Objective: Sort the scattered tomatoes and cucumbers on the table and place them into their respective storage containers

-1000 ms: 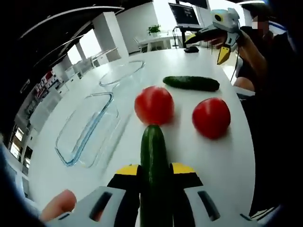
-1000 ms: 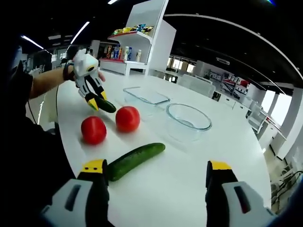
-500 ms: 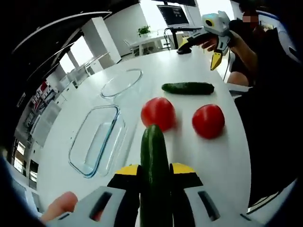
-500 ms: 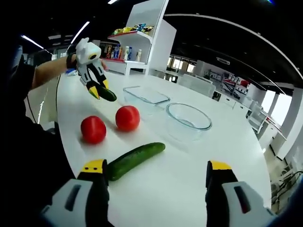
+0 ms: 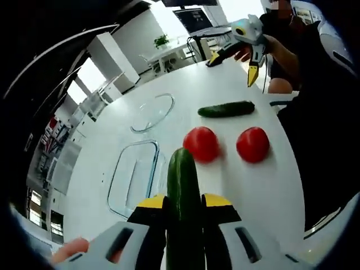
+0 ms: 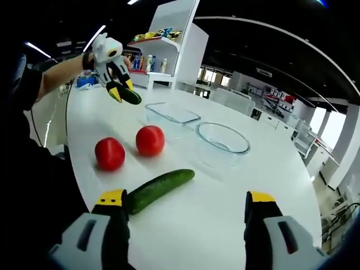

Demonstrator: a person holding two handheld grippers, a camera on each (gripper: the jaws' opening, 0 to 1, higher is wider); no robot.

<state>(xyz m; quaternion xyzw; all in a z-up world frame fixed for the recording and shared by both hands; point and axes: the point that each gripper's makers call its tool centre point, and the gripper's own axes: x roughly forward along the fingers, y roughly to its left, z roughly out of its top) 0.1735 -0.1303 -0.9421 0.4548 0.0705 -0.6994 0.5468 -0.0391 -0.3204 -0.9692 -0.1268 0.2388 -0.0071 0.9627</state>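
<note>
Cucumber (image 5: pixel 182 191) sits clamped in the left gripper (image 5: pixel 183 216), raised above the table (image 5: pixel 247 185), rectangular dish (image 5: pixel 135 177) at 10 o'clock. Right gripper (image 6: pixel 185 216) spread wide; second cucumber (image 6: pixel 160 189) lies by its left jaw, tomatoes (image 6: pixel 149 140) beyond.

Right claw (image 6: pixel 185 211) wide open over white worktop (image 6: pixel 236 191). Loose cucumber (image 6: pixel 158 190) near its left jaw. Two tomatoes (image 6: pixel 109 153) (image 6: pixel 150 140) beyond, then rectangular glass dish (image 6: pixel 172 112) and round glass bowl (image 6: pixel 223 139). Left claw (image 6: pixel 118 91) raised, clamping second cucumber (image 6: pixel 129 95).
</note>
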